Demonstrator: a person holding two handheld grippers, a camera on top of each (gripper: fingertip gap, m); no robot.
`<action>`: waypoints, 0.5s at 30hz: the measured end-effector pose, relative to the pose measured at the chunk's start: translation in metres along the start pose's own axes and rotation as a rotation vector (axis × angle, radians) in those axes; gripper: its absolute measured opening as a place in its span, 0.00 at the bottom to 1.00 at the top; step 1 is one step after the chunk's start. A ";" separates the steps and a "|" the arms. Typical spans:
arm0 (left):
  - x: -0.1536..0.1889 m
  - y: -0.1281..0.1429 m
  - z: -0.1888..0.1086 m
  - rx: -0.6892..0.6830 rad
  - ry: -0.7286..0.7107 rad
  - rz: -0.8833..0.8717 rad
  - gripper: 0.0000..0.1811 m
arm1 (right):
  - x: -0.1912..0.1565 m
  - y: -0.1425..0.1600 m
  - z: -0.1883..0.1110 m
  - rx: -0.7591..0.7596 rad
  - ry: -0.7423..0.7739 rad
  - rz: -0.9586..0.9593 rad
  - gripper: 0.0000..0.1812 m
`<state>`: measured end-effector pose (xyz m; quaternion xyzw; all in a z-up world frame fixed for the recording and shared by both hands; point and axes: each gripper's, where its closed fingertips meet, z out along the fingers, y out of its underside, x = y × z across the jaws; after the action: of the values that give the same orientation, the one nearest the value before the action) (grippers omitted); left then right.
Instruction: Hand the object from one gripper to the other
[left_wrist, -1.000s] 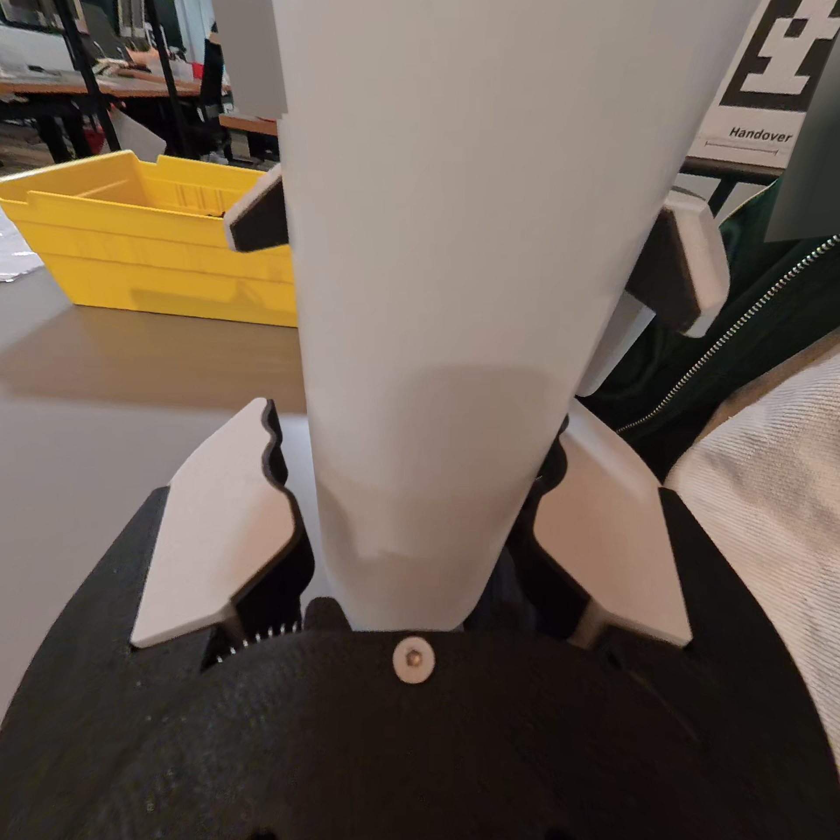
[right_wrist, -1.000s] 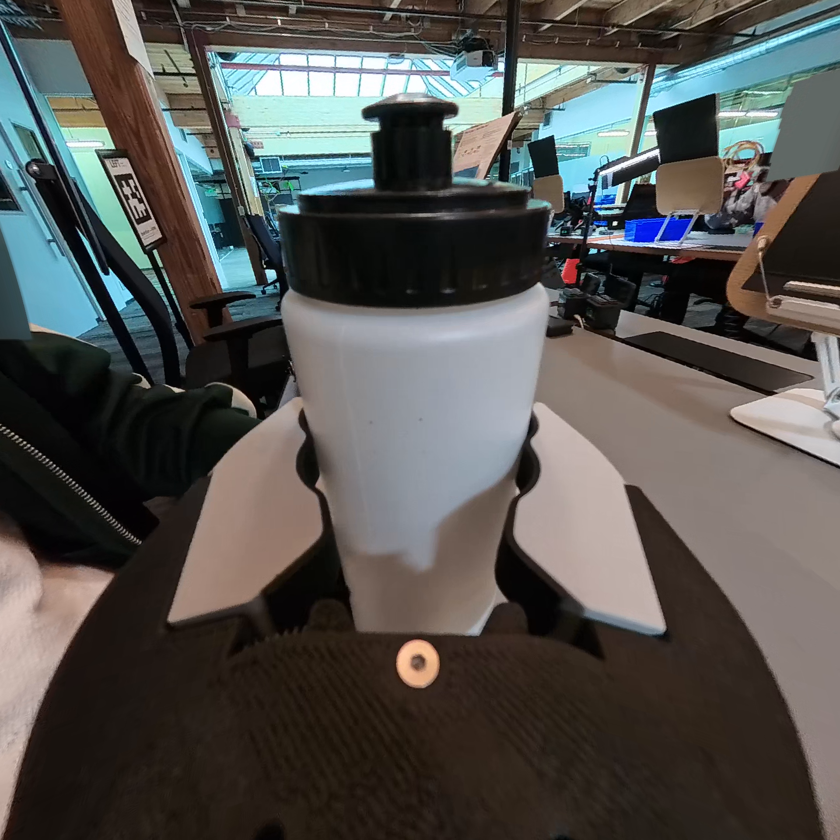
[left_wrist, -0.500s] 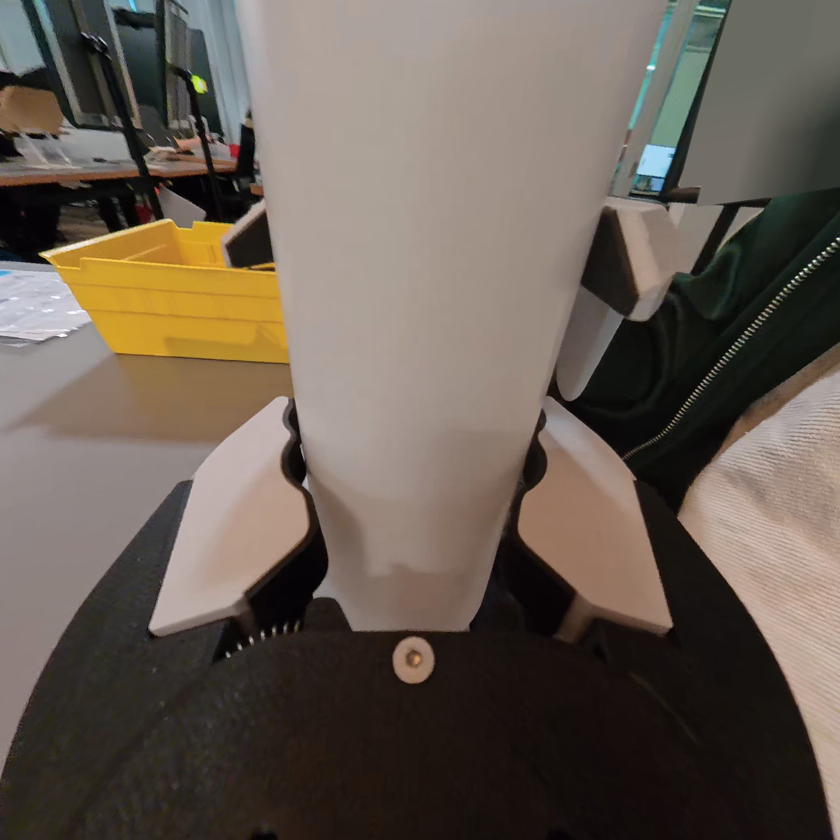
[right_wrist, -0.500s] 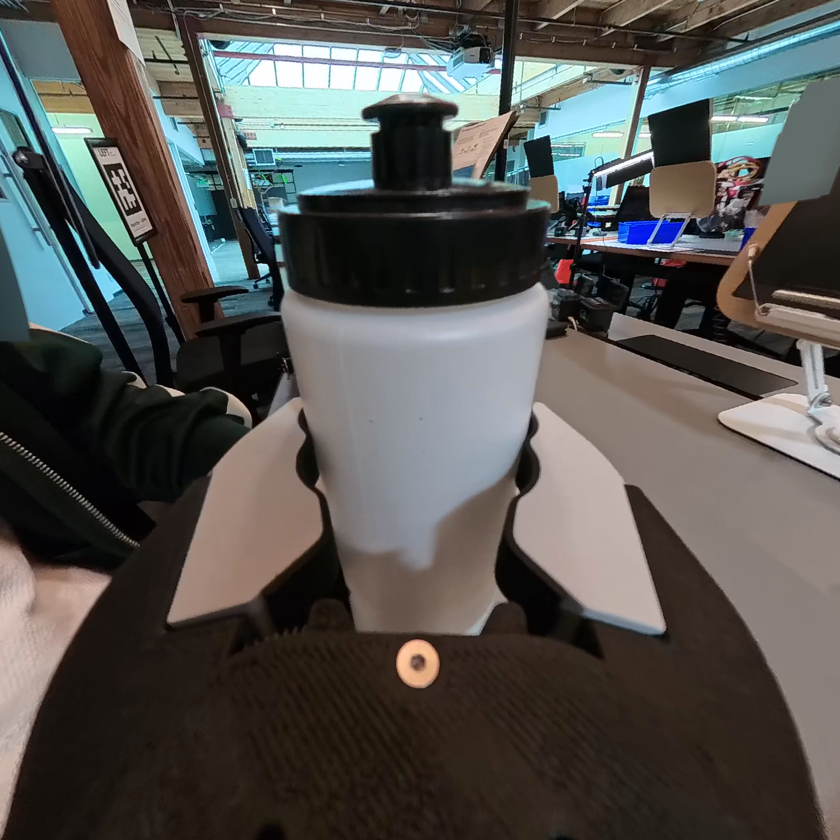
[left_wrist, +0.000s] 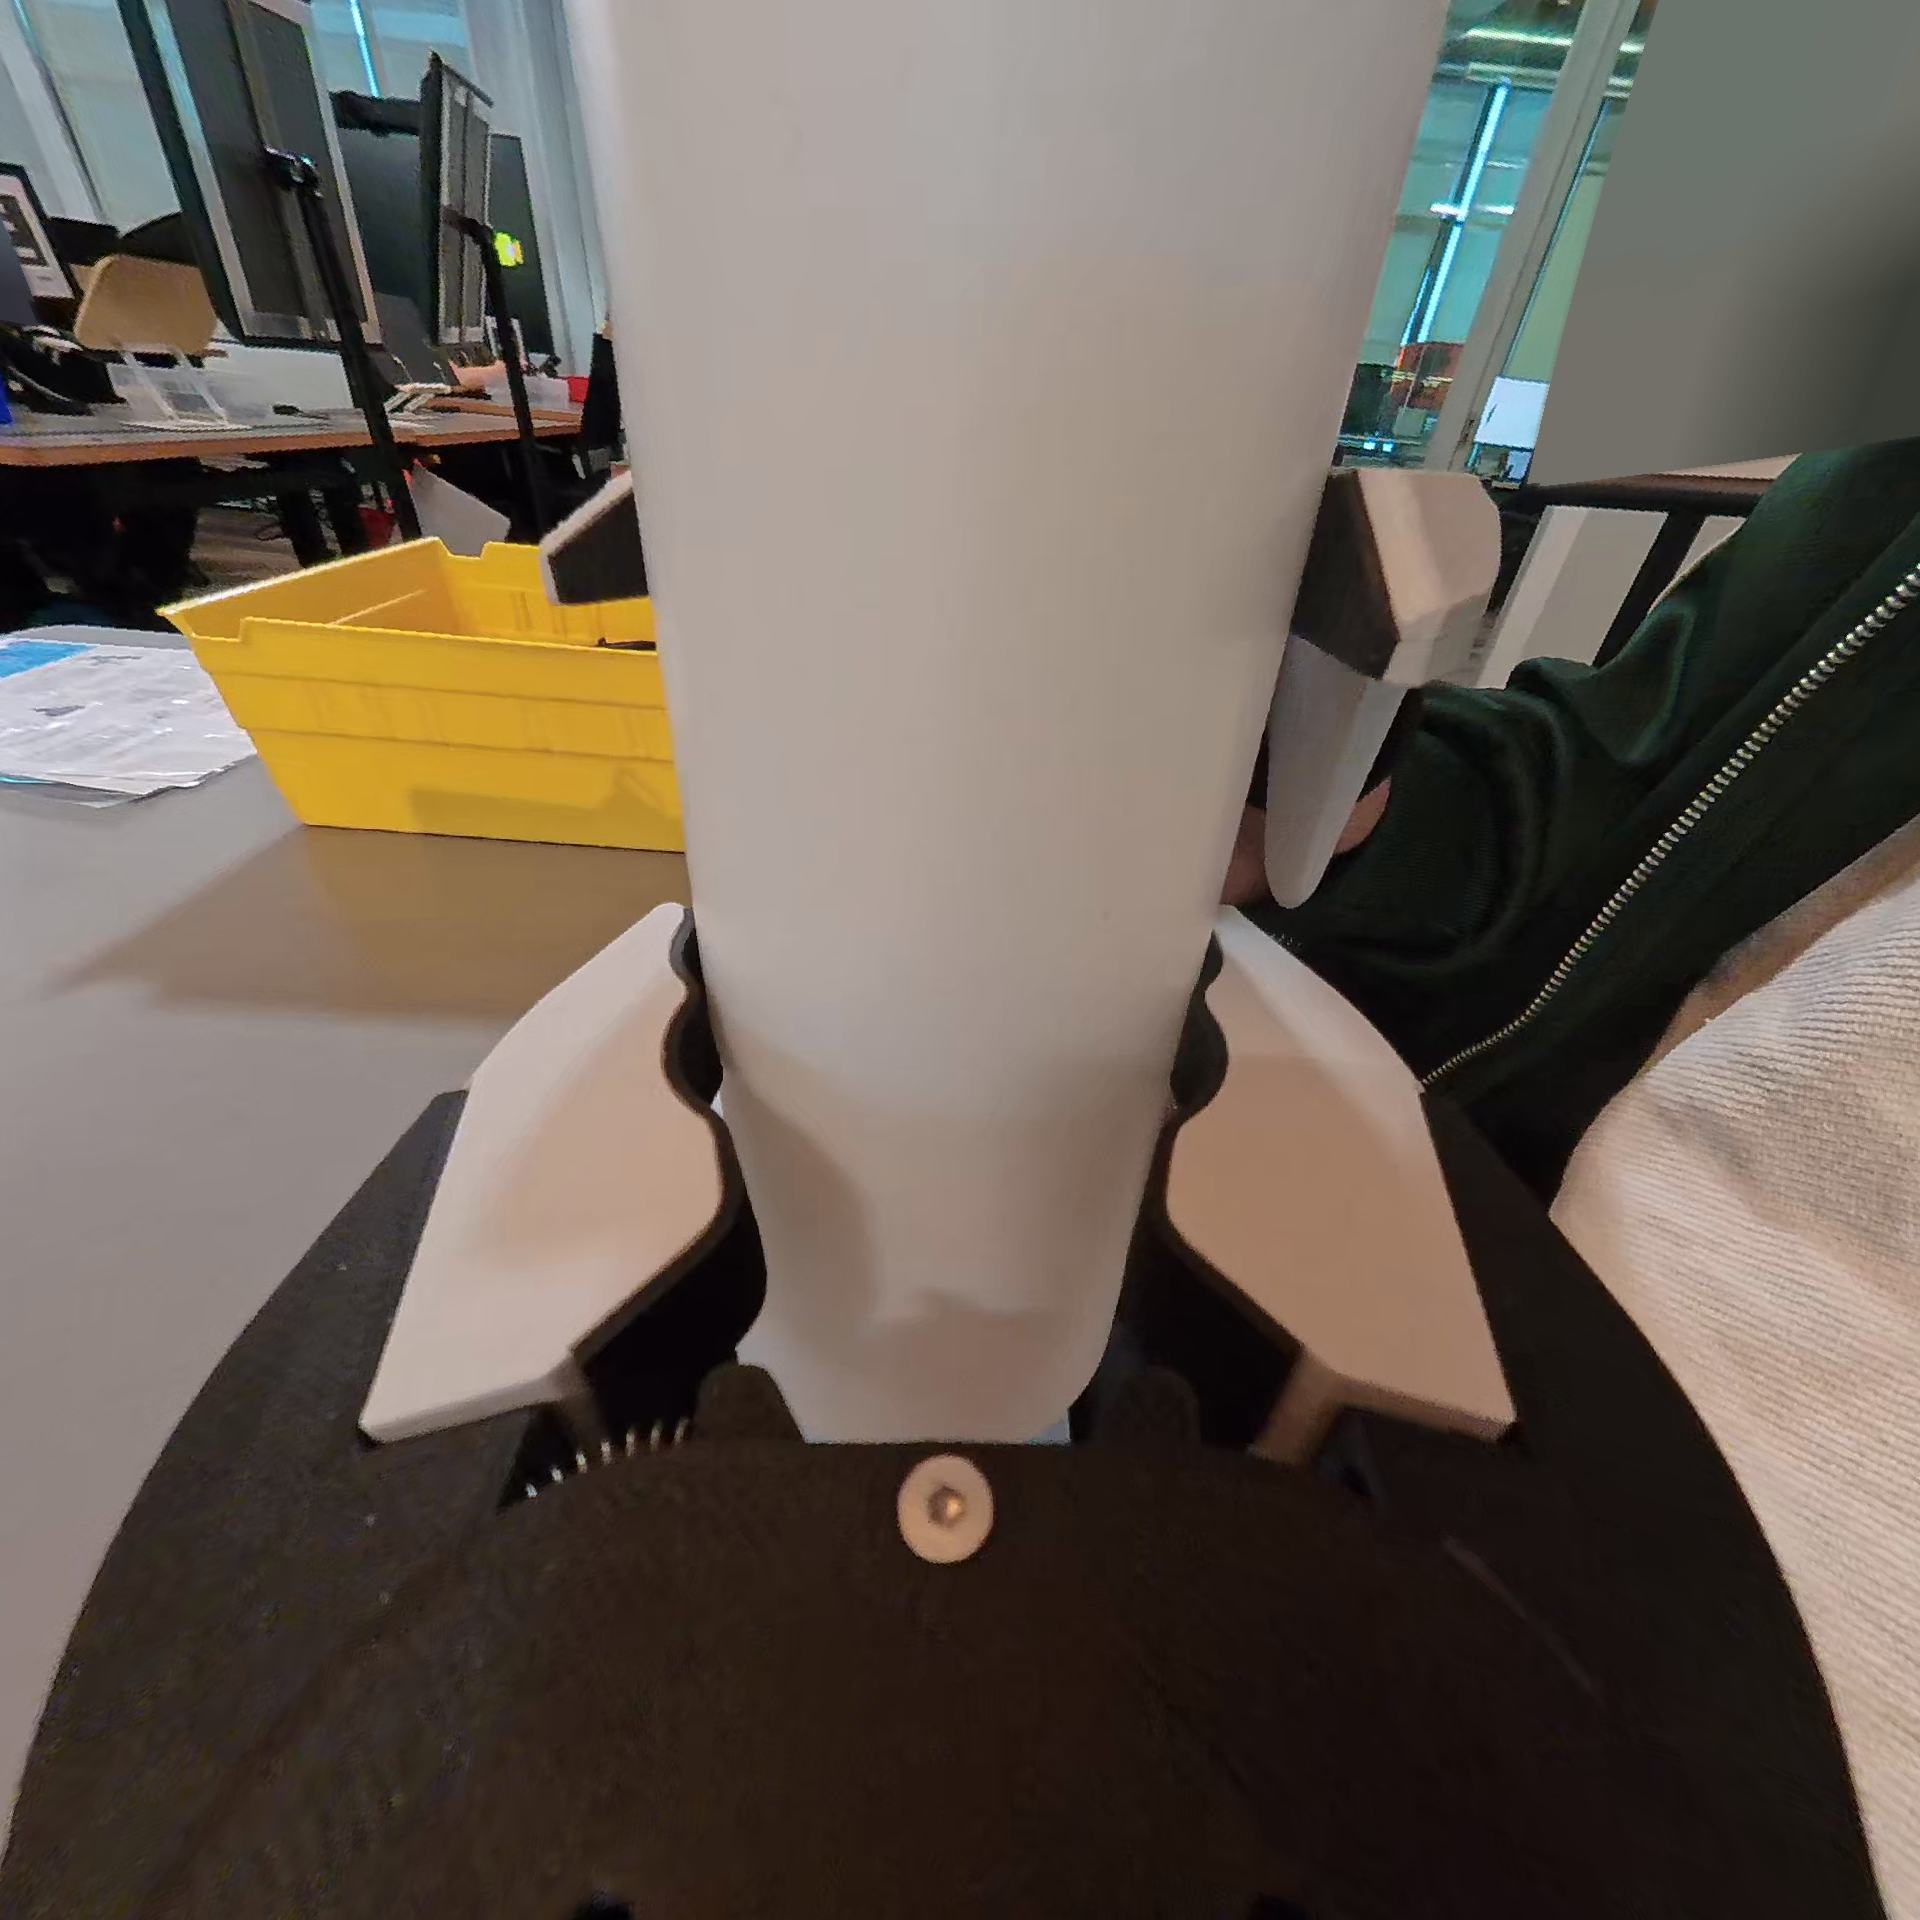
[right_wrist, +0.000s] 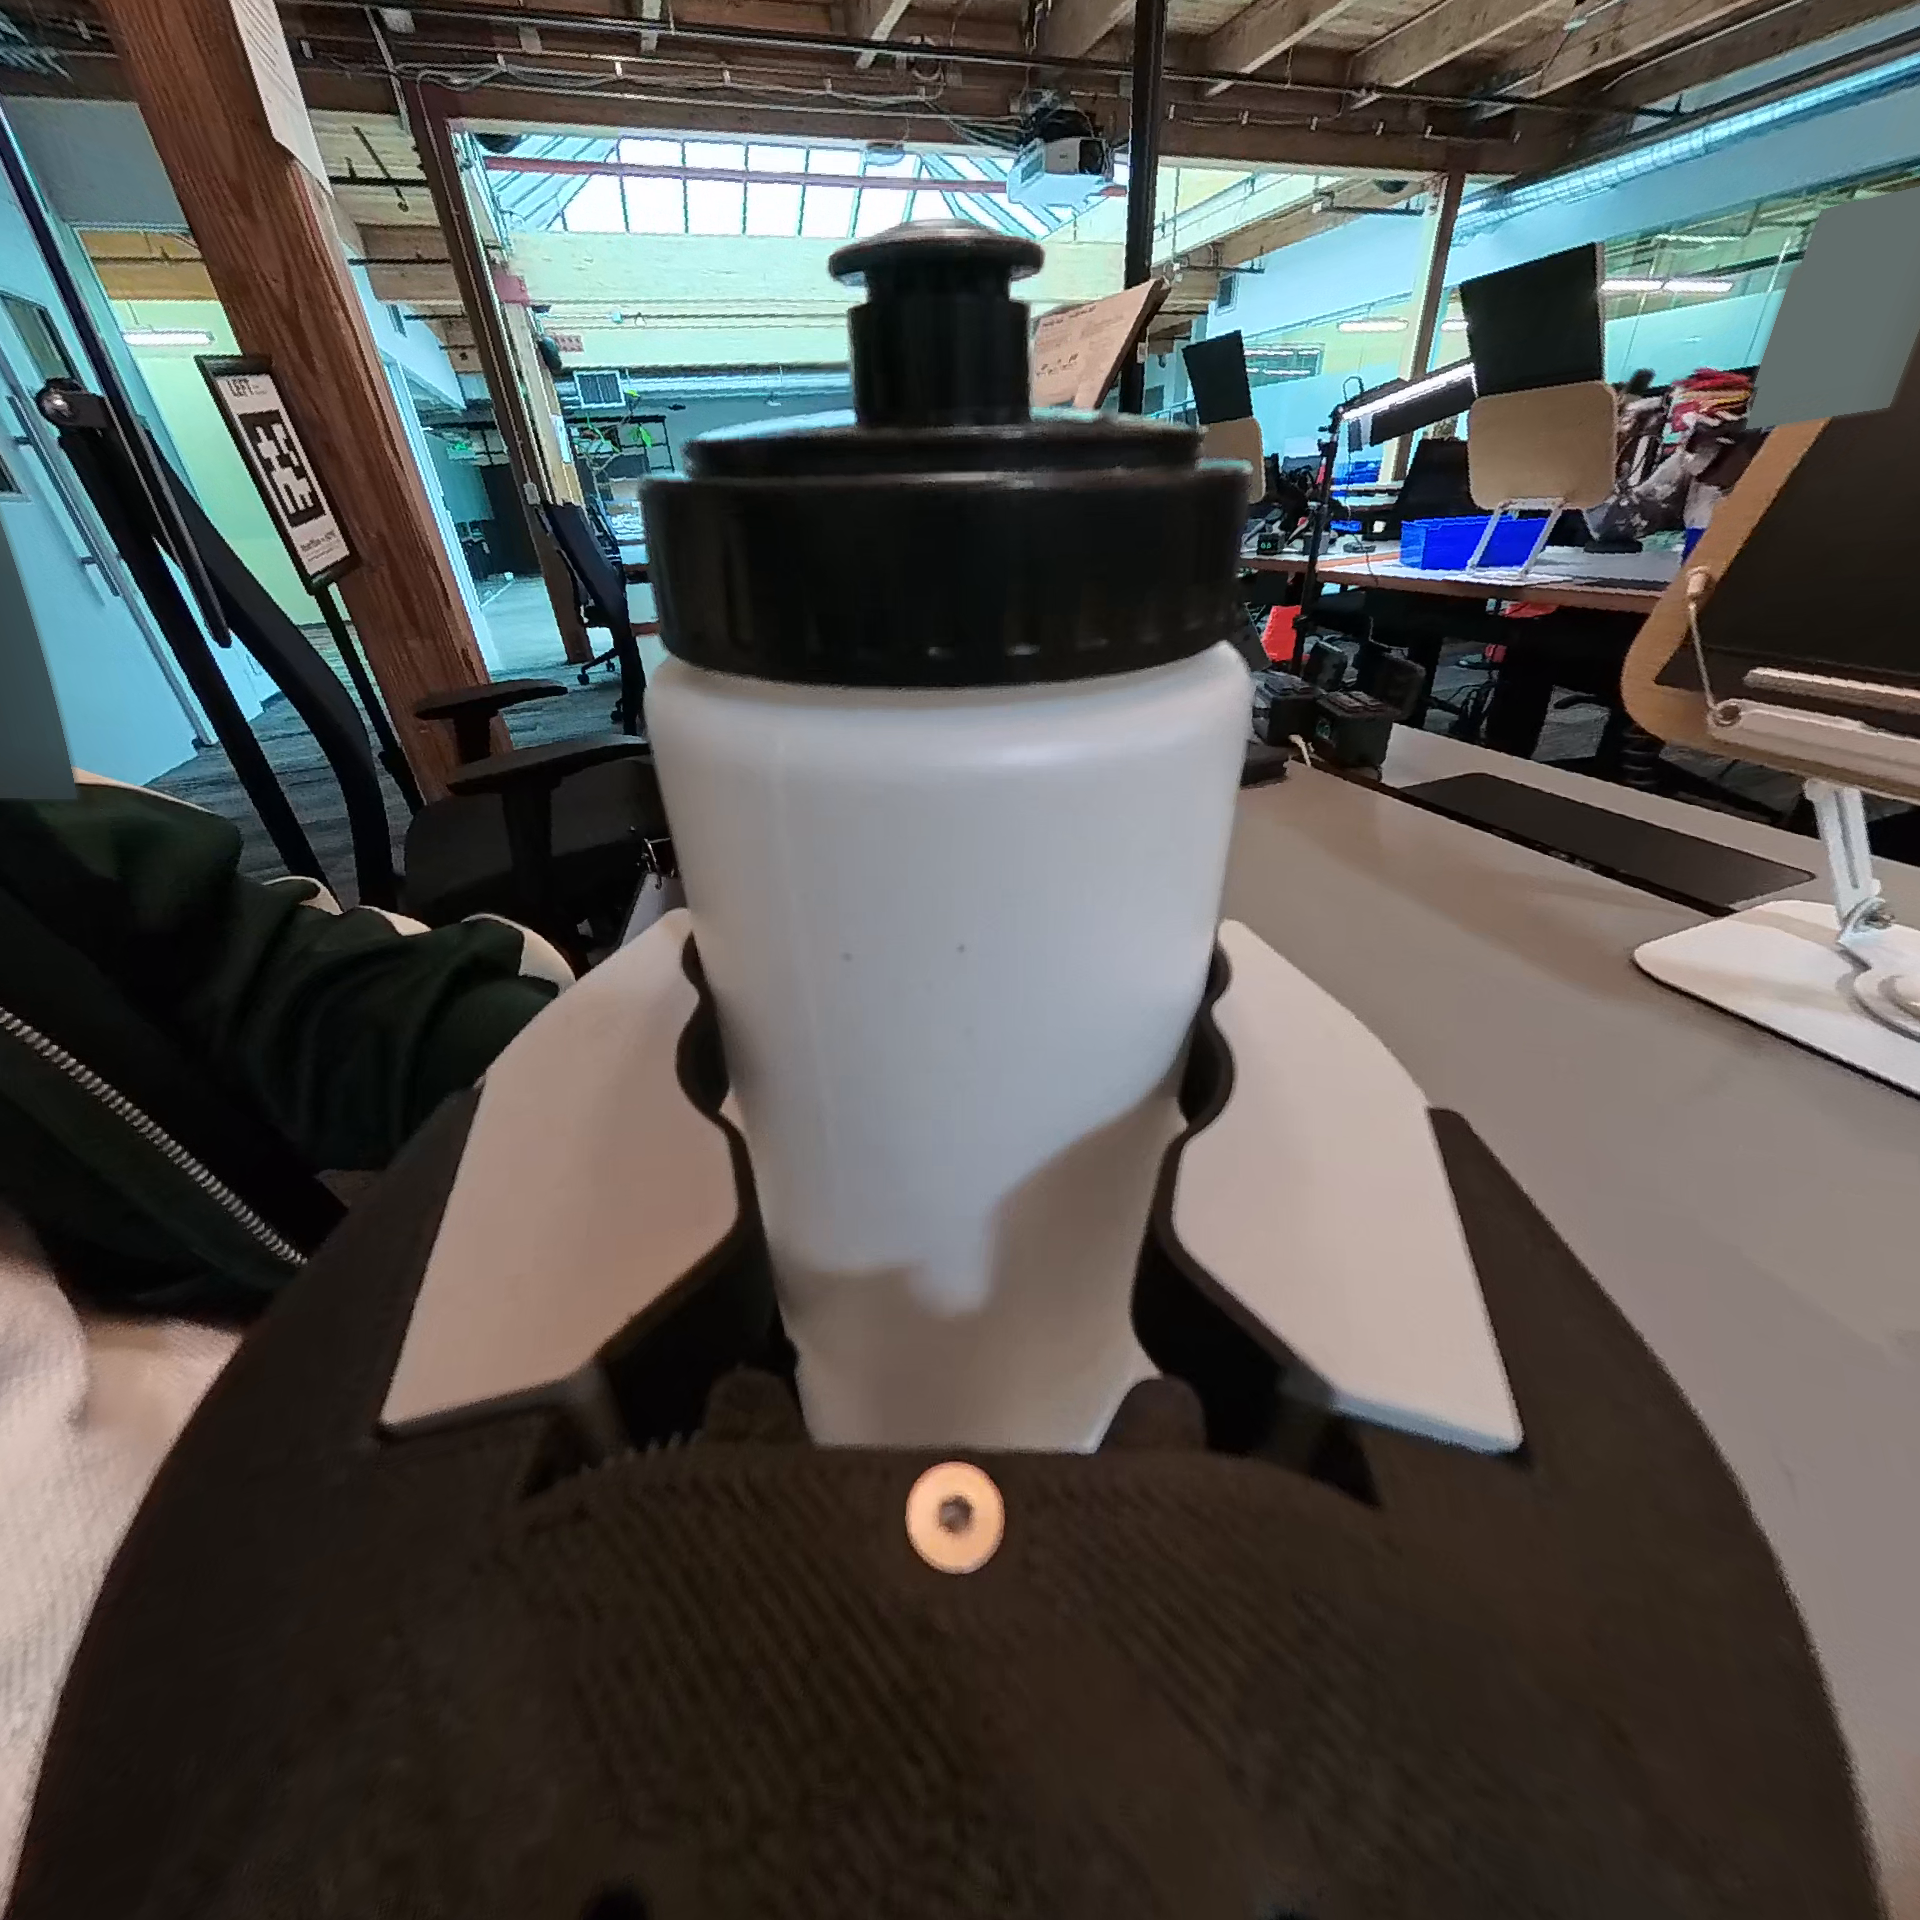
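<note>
- Bottle (right_wrist: 951, 935) first: white plastic squeeze bottle with a black screw cap (right_wrist: 940, 577) and pull spout, and right now both grippers have it at once.
- My right hand-held gripper (right_wrist: 951, 1039) is closed snug on the bottle's body below the cap, white fingers (right_wrist: 582, 1174) pressed against both sides. Bottle points straight away from that camera, cap end farthest.
- My left hand-held gripper (left_wrist: 951, 1039) is clamped on the same bottle (left_wrist: 966, 623) too, its dark inner pads touching the white wall on each side. From this camera I only see plain white body running up out of the frame; no cap visible, so I can't tell which end I'm looking along.
- In the left wrist view the other gripper's fingertips (left_wrist: 1392, 582) show farther up the bottle, one on each side of it, so the two grips sit one beyond the other along the body.
- Bottle is held up above the grey desk (left_wrist: 208, 987), not resting on it.
- Behind it on the desk there's a yellow bin (left_wrist: 436, 717), with some papers (left_wrist: 94, 717) just left of the bin.
- Dark green zip jacket sleeve (left_wrist: 1662, 748) of the person is off to the right.
- Right wrist view shows a white stand base (right_wrist: 1766, 987) on the desk, well off to the side.
</note>
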<state>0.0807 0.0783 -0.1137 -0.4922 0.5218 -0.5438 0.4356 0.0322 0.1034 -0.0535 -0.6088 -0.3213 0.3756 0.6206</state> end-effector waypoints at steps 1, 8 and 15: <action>0.000 -0.001 0.000 0.005 -0.003 -0.001 0.48 | 0.000 -0.001 0.000 0.004 -0.001 -0.001 0.49; -0.003 -0.010 -0.003 0.044 -0.030 -0.004 0.48 | 0.003 -0.004 -0.002 0.008 0.015 -0.012 0.52; -0.021 -0.025 -0.024 0.069 -0.095 0.016 0.48 | 0.015 -0.012 -0.011 0.086 0.043 0.019 0.53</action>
<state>0.0609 0.1046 -0.0897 -0.4981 0.4854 -0.5342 0.4807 0.0503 0.1108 -0.0428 -0.5925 -0.2859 0.3817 0.6492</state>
